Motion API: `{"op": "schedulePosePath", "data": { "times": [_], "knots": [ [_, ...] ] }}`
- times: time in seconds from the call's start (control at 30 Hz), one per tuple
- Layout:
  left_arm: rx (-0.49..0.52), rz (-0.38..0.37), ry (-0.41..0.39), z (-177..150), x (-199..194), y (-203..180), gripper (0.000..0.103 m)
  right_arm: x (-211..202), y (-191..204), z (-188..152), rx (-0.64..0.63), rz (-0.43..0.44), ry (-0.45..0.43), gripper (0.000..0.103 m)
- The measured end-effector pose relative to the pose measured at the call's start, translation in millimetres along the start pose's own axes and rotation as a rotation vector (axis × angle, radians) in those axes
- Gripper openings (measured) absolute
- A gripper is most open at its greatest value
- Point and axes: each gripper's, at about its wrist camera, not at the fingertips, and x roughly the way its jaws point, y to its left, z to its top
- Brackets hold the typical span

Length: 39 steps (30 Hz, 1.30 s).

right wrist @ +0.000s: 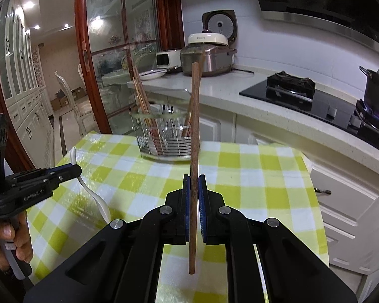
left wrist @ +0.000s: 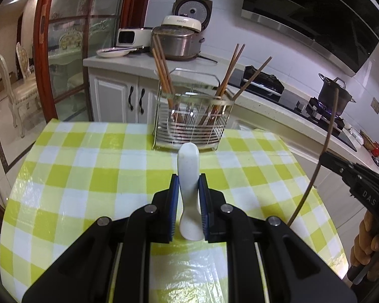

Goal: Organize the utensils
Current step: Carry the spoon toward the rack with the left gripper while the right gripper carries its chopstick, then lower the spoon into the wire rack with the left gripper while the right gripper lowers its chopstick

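My left gripper [left wrist: 188, 179] is shut on a white ceramic spoon [left wrist: 188, 176], held upright above the checked table; both also show in the right wrist view, gripper [right wrist: 75, 169], spoon [right wrist: 98, 197]. My right gripper [right wrist: 194, 179] is shut on a brown wooden chopstick [right wrist: 194, 126], held nearly upright; it also shows in the left wrist view, gripper [left wrist: 326, 156], chopstick [left wrist: 323, 151]. A wire utensil holder [left wrist: 192, 123] [right wrist: 164, 139] stands at the table's far edge with several chopsticks [left wrist: 164, 75] in it, ahead of both grippers.
The table carries a yellow and white checked cloth [left wrist: 88, 176] [right wrist: 252, 176]. Behind it a counter [left wrist: 128, 63] holds a rice cooker [left wrist: 179, 38], a plate [left wrist: 113, 51] and a gas hob with a pot [left wrist: 334, 93] over a lit flame. Cabinets [right wrist: 341, 202] stand to the right.
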Motion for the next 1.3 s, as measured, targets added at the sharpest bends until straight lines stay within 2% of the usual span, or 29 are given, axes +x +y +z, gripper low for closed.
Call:
{"op": "schedulePosePath", "data": {
  "times": [0.23, 0.4, 0.53, 0.8, 1.0, 1.3],
  "knots": [
    [0.033, -0.011, -0.060, 38.9, -4.3, -7.7, 0.015, 4.8, 9.9, 48.5, 0.004, 0.033, -0.061, 0.011],
    [0.054, -0.003, -0.130, 80.3, -10.3, -11.8, 0.015, 14.3, 19.4, 91.2, -0.004, 0.056, -0.104, 0.011],
    [0.059, 0.010, -0.192, 117.1, -12.2, -12.0, 0.015, 20.6, 25.9, 133.5, -0.007, 0.055, -0.172, 0.011],
    [0.045, 0.020, -0.281, 177.5, 9.9, -8.7, 0.015, 53.4, 38.3, 188.3, -0.027, 0.045, -0.263, 0.011],
    [0.022, 0.032, -0.281, 196.2, 43.8, -0.5, 0.015, 91.3, 42.5, 201.3, -0.032, 0.038, -0.286, 0.011],
    [-0.021, 0.018, -0.169, 176.1, 103.4, 19.3, 0.015, 152.0, 37.8, 179.8, -0.027, 0.017, -0.215, 0.011]
  ]
}}
